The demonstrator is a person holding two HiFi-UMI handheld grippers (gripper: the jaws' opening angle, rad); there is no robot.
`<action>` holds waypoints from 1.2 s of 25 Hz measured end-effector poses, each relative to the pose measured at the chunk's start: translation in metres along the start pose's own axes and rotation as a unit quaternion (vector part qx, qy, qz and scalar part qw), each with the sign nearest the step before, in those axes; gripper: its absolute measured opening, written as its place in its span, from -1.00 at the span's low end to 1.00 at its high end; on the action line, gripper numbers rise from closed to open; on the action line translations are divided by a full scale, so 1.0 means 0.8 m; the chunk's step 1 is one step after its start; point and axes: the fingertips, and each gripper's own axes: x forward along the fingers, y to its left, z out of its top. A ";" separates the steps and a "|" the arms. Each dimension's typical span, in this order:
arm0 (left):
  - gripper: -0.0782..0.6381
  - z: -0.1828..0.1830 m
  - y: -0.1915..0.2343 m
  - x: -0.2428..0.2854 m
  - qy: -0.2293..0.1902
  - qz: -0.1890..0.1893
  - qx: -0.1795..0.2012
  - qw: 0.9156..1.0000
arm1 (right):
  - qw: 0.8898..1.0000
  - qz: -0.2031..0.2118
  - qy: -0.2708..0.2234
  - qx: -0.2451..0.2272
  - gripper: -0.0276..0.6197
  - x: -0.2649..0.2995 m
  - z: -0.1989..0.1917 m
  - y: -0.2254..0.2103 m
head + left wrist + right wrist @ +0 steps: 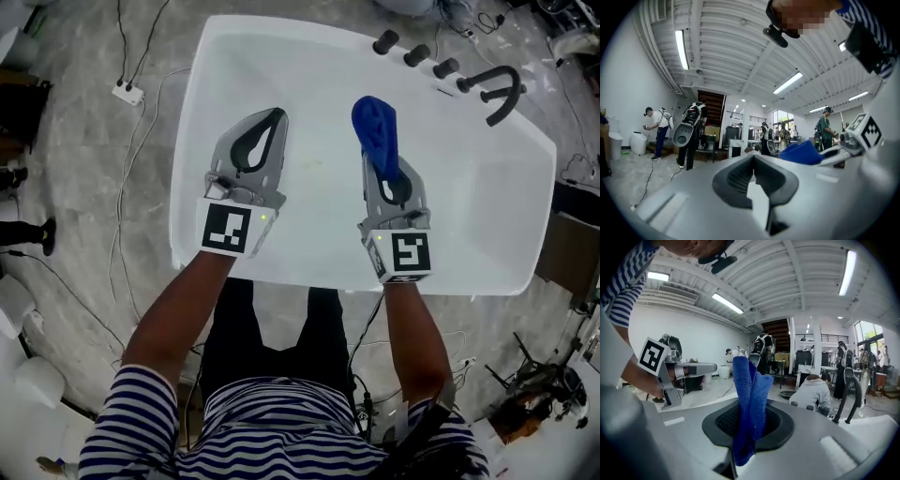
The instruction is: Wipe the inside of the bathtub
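Left gripper (pixel 753 157), at left over the near half of the tub: jaws closed tip to tip, dark pads meeting, nothing caught between them. Marker cube at its near end, bare forearm behind that, navy-and-white striped sleeve (pixel 141 412) nearest of all.

Right gripper (pixel 749 408), just right of the left one and apart from it: jaws pinched tight on a blue terry cloth (pixel 375 127). Cloth bunched into a loose fold, standing out past the jaw tips toward the far side. Cloth touching the tub surface or not: cannot tell.

Under both, white rectangular bathtub (pixel 309 56), glossy, with rounded corners, set on a grey concrete floor (pixel 75 159). Near rim just beside the two marker cubes; black trousers (pixel 272 328) close against its near side.

Far right corner of the tub: row of three black round knobs (pixel 415 55), then a black curved bar (pixel 497 89) just beside them, farther right.

Left of the tub, on the floor near its far left corner: white power strip (pixel 128 92) with thin dark cables trailing off both near and far.

Farther off, in the two gripper views: open hall, white ribbed ceiling with long strip lights (pixel 847 268), several people standing about, one person in a grey hooded top (pixel 813 392) crouched low.
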 end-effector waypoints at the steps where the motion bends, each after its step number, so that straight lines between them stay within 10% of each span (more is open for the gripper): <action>1: -0.77 -0.028 0.003 0.007 0.009 -0.001 -0.003 1.000 | 1.000 0.006 0.010 -0.009 -0.77 0.018 -0.026 0.003; 11: -0.78 -0.225 0.053 0.041 -0.015 0.019 0.013 1.000 | 0.975 0.088 0.144 -0.147 -0.77 0.168 -0.302 0.043; 24: -0.78 -0.411 0.103 0.033 -0.001 0.034 0.013 0.999 | 0.878 0.191 0.300 -0.320 -0.77 0.334 -0.617 0.117; 30: -0.78 -0.392 0.043 0.043 -0.014 0.050 0.003 0.999 | 0.837 0.218 0.337 -0.373 -0.77 0.301 -0.670 0.081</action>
